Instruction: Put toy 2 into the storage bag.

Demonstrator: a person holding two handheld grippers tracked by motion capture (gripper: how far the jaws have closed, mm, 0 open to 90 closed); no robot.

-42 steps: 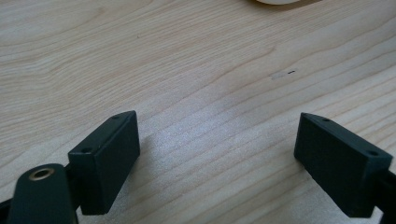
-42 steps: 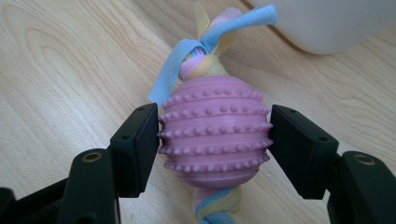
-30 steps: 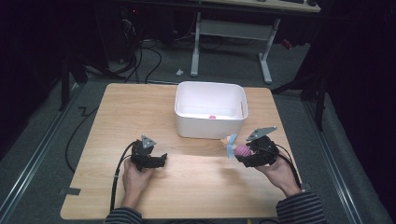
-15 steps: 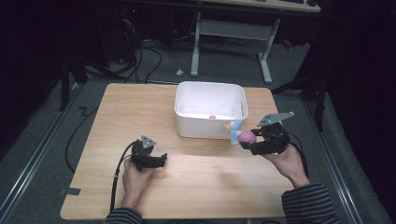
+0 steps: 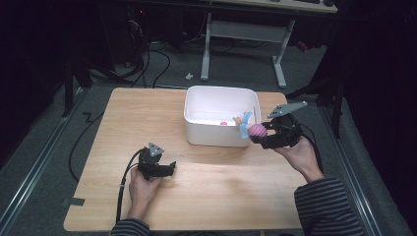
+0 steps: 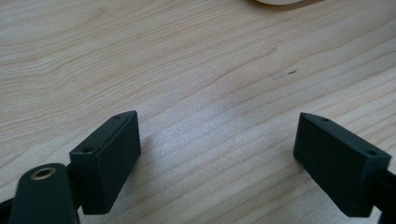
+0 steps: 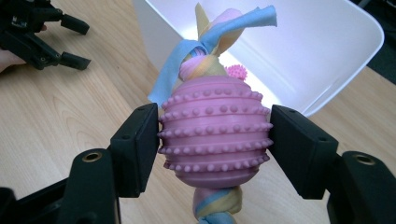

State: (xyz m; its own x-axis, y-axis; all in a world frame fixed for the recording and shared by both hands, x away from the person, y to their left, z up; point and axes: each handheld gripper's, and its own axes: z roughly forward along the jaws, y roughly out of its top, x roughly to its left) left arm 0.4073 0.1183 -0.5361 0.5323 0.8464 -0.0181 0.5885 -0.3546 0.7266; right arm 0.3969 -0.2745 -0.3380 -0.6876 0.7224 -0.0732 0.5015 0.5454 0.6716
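A pink knobbly ball toy (image 7: 215, 135) with blue, yellow and pink cloth strips knotted through it sits between the jaws of my right gripper (image 7: 214, 144), which is shut on it. In the high view that toy (image 5: 255, 130) hangs at the right rim of the white bin (image 5: 196, 133), held by the right gripper (image 5: 259, 136) above the table. A small pink spiky ball (image 7: 236, 71) lies inside the bin (image 7: 327, 65). My left gripper (image 5: 169, 169) rests low over the wooden table (image 5: 221, 196), open, with bare wood between its jaws (image 6: 219, 158).
The white bin stands at the table's middle back. A black cable (image 5: 123, 182) trails from the left gripper toward the front edge. Beyond the table are a desk frame (image 5: 246, 34) and floor cables (image 5: 147, 59). The left gripper (image 7: 51, 37) lies far left in the right gripper view.
My right gripper has carried the toy up and toward the bin's right rim. The left gripper has stayed in place.
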